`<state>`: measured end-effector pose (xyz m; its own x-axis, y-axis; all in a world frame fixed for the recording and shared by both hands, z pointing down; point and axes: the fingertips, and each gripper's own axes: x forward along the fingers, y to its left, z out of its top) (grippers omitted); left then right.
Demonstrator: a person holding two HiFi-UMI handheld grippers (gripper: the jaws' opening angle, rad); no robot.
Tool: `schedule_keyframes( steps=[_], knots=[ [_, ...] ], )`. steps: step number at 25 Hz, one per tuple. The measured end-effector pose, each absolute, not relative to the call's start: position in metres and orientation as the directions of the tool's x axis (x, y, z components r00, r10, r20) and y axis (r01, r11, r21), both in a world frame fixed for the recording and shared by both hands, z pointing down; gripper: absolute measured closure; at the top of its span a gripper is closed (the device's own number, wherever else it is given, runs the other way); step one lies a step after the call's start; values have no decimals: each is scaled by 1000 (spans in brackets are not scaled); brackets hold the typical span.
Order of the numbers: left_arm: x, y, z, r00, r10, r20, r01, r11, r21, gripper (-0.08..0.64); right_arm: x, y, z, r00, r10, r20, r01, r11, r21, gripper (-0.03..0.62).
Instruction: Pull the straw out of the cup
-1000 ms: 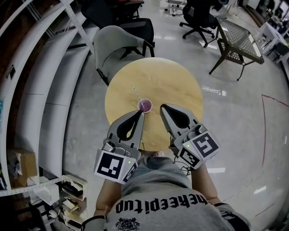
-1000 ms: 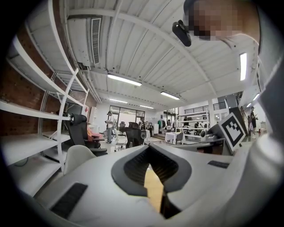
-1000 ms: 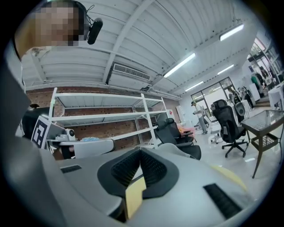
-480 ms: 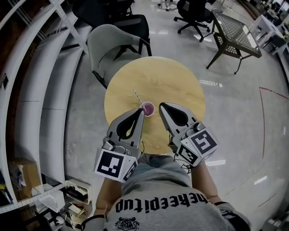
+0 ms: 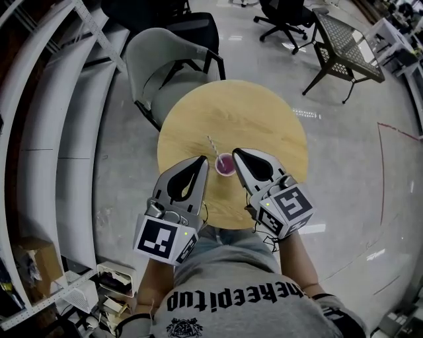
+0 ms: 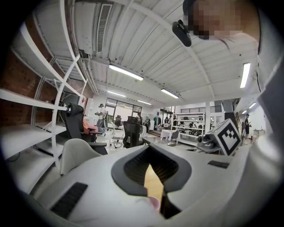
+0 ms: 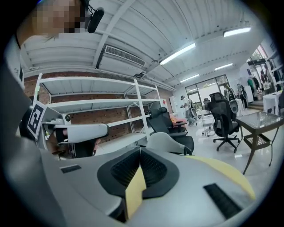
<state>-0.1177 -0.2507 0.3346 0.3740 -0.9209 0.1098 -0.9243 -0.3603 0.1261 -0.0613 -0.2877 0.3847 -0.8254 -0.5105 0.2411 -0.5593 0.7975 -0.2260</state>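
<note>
A small pink cup [image 5: 225, 165] stands on the round wooden table [image 5: 258, 119], toward its near edge. A striped straw [image 5: 212, 144] leans out of the cup up and to the left. My left gripper [image 5: 202, 160] is shut and empty, its tip just left of the cup. Also shut and empty, my right gripper [image 5: 237, 152] has its tip just right of the cup. In the left gripper view the cup's rim [image 6: 154, 202] shows low behind the shut left gripper [image 6: 149, 148]. The right gripper view shows the shut right gripper [image 7: 140, 150] and table [image 7: 224, 174]; no cup shows there.
A grey shell chair [image 5: 157, 58] stands at the table's far left side. Black office chairs [image 5: 285, 14] and a dark mesh-top table [image 5: 348, 47] stand further back. White shelving [image 5: 39, 119] runs along the left. The person's torso is at the table's near edge.
Both grippers have come forward, so the cup now sits between their tips instead of ahead of them. Both stay shut.
</note>
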Motion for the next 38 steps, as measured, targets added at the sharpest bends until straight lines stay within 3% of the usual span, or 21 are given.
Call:
schedule_keyframes(
  steps=[26, 38],
  knots=[
    [-179, -273, 367, 333, -929, 163, -933, -299, 202, 520, -108, -309, 517, -733, -356, 580, -530, 833, -158, 503],
    [-193, -280, 380, 323, -927, 189, -934, -280, 220, 520, -114, -314, 548, -703, -334, 628, -538, 827, -163, 502]
  ],
)
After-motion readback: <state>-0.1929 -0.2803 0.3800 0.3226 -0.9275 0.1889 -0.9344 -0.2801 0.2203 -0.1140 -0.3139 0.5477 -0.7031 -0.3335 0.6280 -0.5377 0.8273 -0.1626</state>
